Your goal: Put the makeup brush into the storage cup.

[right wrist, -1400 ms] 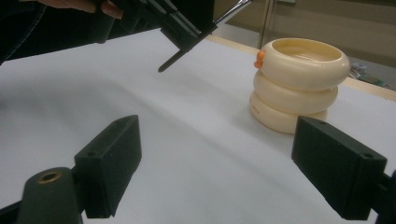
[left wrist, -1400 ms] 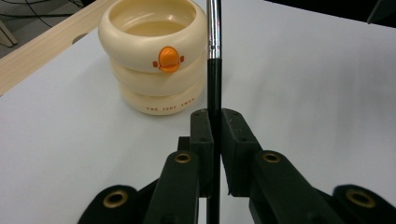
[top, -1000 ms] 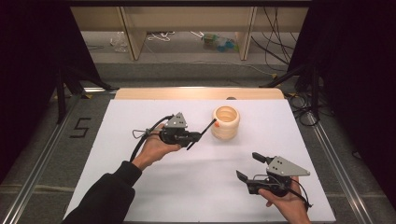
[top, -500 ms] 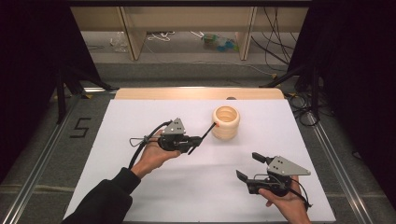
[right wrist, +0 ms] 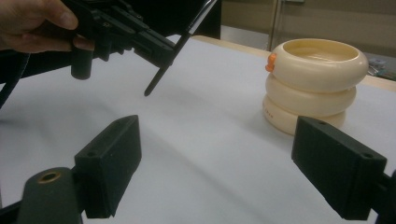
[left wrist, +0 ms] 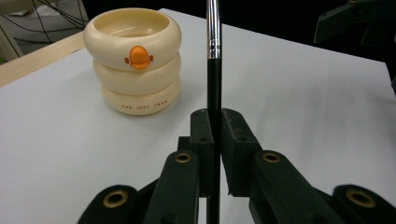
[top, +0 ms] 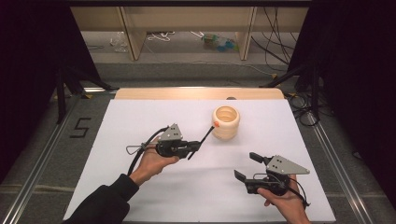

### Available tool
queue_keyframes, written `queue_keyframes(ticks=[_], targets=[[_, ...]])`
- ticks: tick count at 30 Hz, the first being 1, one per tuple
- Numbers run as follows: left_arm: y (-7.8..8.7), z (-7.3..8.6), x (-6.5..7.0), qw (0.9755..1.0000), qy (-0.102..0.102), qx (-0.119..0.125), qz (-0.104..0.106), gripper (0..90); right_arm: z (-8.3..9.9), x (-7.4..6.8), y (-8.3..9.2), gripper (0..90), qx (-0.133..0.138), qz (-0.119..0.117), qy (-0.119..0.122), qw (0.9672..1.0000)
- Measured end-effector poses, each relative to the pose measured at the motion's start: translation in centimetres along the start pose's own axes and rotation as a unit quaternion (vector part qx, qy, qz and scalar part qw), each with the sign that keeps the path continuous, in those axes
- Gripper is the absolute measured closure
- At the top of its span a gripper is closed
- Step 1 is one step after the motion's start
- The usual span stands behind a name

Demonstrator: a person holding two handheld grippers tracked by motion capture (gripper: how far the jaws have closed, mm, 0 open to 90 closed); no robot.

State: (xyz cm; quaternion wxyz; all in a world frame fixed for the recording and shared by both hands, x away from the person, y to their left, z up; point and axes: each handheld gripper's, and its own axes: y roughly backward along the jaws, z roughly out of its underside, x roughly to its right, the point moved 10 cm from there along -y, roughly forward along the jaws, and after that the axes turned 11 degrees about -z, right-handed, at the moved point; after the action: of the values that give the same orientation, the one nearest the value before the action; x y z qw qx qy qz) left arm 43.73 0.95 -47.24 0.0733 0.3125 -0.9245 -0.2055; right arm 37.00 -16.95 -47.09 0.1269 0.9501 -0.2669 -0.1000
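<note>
The left hand-held gripper (top: pixel 192 148) was clenched on a thin black brush (left wrist: pixel 214 74), whose far end reached up beside the cream ringed holder (top: pixel 226 122) on the white desk (top: pixel 140 116). Nearer the person than the holder, the right hand-held gripper (top: pixel 248 167) stood released, its jaws wide apart.

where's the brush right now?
Clamped in the left gripper, left of table centre in the high view; the brush slants up towards the cream ringed holder and is not in it yet.
</note>
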Motion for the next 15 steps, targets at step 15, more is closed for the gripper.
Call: queue_keyframes(ticks=[15], targets=[[1.1, 0.1, 1.3, 0.9995, 0.011, 0.028, 0.004, 83.4, -1.3, -0.1, -1.8, 16.8, 0.031, -0.017, -0.026, 0.9990]])
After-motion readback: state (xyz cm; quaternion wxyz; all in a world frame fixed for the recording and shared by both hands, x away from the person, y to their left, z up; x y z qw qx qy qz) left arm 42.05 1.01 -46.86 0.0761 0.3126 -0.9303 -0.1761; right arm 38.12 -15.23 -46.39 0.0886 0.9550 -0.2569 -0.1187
